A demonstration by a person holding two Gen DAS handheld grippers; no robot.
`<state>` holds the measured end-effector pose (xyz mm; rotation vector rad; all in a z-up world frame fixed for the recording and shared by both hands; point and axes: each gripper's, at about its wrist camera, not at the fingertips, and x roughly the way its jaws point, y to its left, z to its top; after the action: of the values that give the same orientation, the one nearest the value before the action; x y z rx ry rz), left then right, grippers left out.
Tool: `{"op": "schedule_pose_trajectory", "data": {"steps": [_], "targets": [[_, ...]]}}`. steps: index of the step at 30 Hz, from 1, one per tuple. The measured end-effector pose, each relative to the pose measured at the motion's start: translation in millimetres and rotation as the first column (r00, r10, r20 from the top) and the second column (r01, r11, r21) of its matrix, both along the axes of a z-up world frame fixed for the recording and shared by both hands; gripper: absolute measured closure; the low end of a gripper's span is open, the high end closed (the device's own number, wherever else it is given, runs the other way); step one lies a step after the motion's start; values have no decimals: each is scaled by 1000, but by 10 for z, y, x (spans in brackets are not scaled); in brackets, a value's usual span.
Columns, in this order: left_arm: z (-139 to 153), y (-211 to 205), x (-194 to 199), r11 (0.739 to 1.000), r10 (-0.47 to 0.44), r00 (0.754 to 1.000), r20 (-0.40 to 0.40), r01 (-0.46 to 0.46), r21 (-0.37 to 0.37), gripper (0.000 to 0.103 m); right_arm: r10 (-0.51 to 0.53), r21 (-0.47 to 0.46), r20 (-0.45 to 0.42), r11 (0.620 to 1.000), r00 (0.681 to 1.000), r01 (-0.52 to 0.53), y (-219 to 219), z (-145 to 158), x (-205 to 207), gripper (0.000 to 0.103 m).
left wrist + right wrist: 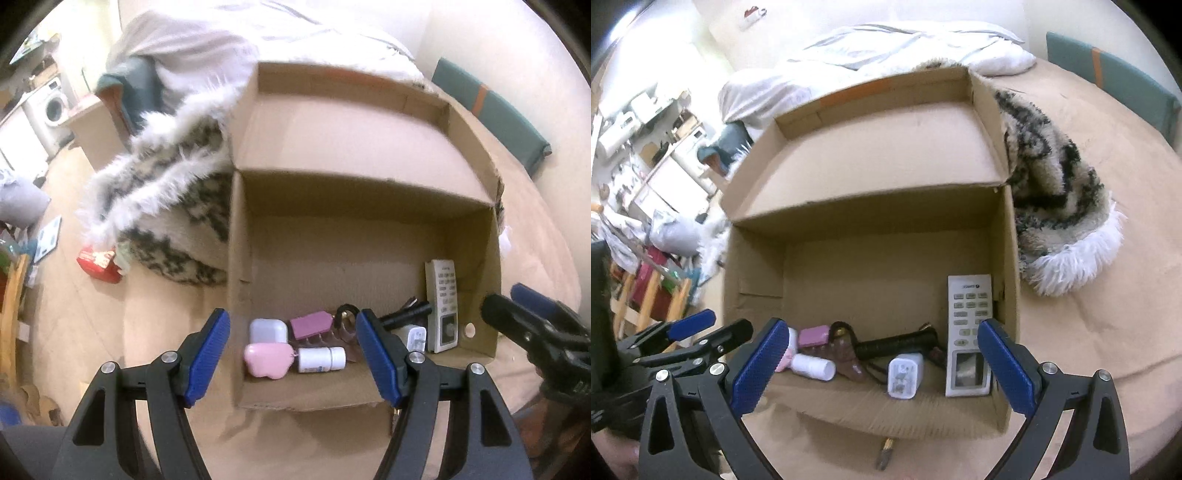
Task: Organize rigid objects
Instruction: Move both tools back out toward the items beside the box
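An open cardboard box (365,236) (871,258) stands on a tan bed cover. Along its near wall lie a white case (268,330), a pink case (266,360), a purple block (310,323) (812,335), a white bottle (320,359) (813,366), a brown leather piece (849,354), a black flashlight (406,314) (897,341), a white charger (415,338) (904,376) and a white remote (443,306) (968,334). My left gripper (293,360) is open and empty above the box's near left. My right gripper (882,365) is open and empty above the near edge.
A furry black-and-white blanket (173,192) (1060,206) lies against the box. White bedding (886,40) is behind. A small object (885,452) lies on the cover before the box. A red box (99,263) lies on the floor at left.
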<state>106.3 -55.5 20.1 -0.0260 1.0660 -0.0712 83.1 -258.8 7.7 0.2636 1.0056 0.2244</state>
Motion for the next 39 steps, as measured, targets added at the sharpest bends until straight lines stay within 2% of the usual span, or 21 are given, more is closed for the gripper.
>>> {"op": "schedule_pose_trajectory", "data": {"steps": [4,8,15,21,27,28,30,32,35,39], "targets": [[90,101,-120,1000,18,1000,9,-18,-11,35,8,-33,7,999,1000,-8,11,127,-160,0],[63,224,-288,998,59,998,2,-59,-12,35,5,-13,-24,1000,1000,-5,-22,98,-349,0],[-272,312,-483,997,81,995,-56,-82,-13,35,-11,4,-119,1000,993,12,-60,-246,-635,0],[-354,381,-506,994,99,992,-80,-102,-43,35,-30,15,-179,999,983,33,-100,-473,-704,0],[-367,318,-494,995,80,993,-91,-85,-52,35,17,-8,-347,1000,938,-21,129,-929,-666,0],[-365,311,-494,995,81,993,-88,-85,-46,35,32,-17,-362,999,932,-41,197,-981,-656,3],[-365,304,-496,996,83,993,-84,-86,-36,35,55,-21,-381,997,923,-68,297,-1057,-640,22],[-370,309,-498,996,84,993,-86,-88,-35,35,67,-26,-401,996,914,-84,384,-1152,-625,25],[-384,324,-498,995,88,992,-93,-92,-35,35,104,-26,-432,991,896,-128,513,-1257,-612,39],[-403,326,-488,995,93,991,-97,-96,-31,35,109,-54,-457,987,883,-150,595,-1390,-633,52]]}}
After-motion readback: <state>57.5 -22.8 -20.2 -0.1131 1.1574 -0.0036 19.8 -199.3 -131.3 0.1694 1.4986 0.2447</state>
